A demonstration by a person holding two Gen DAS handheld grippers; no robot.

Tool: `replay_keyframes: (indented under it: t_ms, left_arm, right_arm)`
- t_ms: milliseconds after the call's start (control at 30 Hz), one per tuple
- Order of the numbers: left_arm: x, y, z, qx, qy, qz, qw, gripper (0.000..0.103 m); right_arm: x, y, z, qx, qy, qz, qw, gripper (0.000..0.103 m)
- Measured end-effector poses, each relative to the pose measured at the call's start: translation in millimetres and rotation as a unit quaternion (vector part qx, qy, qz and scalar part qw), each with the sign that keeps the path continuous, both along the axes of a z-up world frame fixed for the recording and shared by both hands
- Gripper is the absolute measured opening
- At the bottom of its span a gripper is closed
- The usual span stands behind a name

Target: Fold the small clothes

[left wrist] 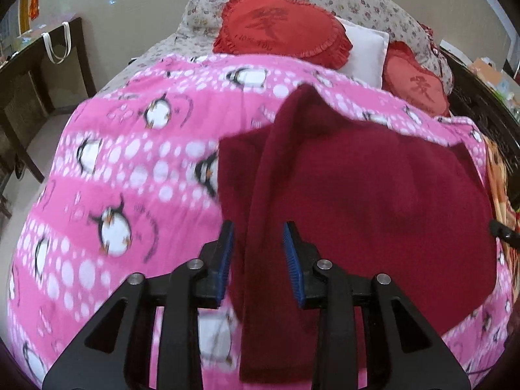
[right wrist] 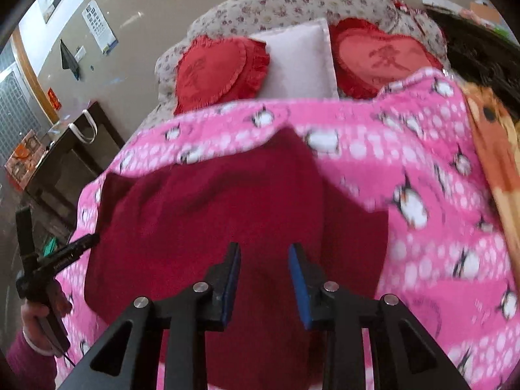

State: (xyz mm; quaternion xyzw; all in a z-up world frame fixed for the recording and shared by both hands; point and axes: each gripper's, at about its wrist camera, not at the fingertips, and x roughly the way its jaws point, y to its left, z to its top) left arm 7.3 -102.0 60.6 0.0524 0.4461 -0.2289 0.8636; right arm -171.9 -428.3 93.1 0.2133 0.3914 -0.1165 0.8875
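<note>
A dark red knitted garment [left wrist: 373, 201] lies on a pink penguin-print blanket [left wrist: 130, 175] on a bed. In the left wrist view a long strip of it, a sleeve or folded edge [left wrist: 263, 227], runs between the open blue-padded fingers of my left gripper [left wrist: 259, 230]. In the right wrist view the garment [right wrist: 208, 211] spreads under my right gripper [right wrist: 265, 253], whose jaws stand open above the cloth. The left gripper [right wrist: 65, 256] shows at the left edge there, held in a hand. I cannot tell whether either gripper touches the cloth.
Two red heart cushions [left wrist: 279, 29] [right wrist: 383, 55] and a white pillow [right wrist: 299, 61] lie at the bed's head on a floral cover. A dark wooden desk [left wrist: 39, 74] stands left of the bed. An orange cloth [right wrist: 497, 149] lies at the right edge.
</note>
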Motion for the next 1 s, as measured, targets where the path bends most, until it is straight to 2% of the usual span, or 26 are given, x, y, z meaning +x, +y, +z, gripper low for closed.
replay_keyframes:
  t_ms: [167, 267, 367, 433, 500, 567, 700, 900, 1000]
  left_arm:
    - [-14.1, 11.4, -23.9, -0.001, 0.025, 0.015, 0.9996, 0.033]
    - [-16.7, 17.2, -22.9, -0.008, 0.03, 0.024, 0.9992, 0.038]
    - [-17.6, 21.6, -18.3, -0.013, 0.035, 0.022, 0.9991, 0.038]
    - [-19.1, 25.0, -16.1, -0.015, 0.037, 0.022, 0.999, 0.038]
    - [-19.1, 28.7, -15.2, -0.02, 0.041, 0.023, 0.9987, 0.038]
    - [-20.3, 32.6, -14.8, -0.025, 0.045, 0.024, 0.9984, 0.038]
    - [-23.5, 40.7, -14.5, -0.035, 0.051, 0.026, 0.9977, 0.038]
    - [-25.5, 47.0, -17.6, -0.049, 0.064, 0.019, 0.9966, 0.038]
    - [-26.0, 52.4, -19.6, -0.069, 0.079, 0.014, 0.9944, 0.038]
  right_arm:
    - [3.3, 5.7, -25.9, -0.028, 0.032, 0.011, 0.999, 0.03]
    - [8.8, 9.8, -15.1, -0.036, 0.051, 0.007, 0.998, 0.03]
    - [8.2, 21.7, 1.2, -0.035, 0.039, 0.018, 0.998, 0.031]
    - [12.5, 32.7, 7.0, -0.033, 0.035, 0.033, 0.998, 0.033]
    - [20.4, 43.6, 9.1, -0.025, 0.034, 0.049, 0.998, 0.04]
    - [30.8, 54.4, 8.8, -0.01, 0.032, 0.065, 0.997, 0.041]
    - [60.4, 85.9, 7.3, 0.002, 0.032, 0.1, 0.995, 0.041]
    - [120.3, 142.0, 4.4, -0.019, 0.032, 0.162, 0.986, 0.041]
    - [157.0, 167.4, -2.2, -0.021, 0.042, 0.189, 0.981, 0.041]
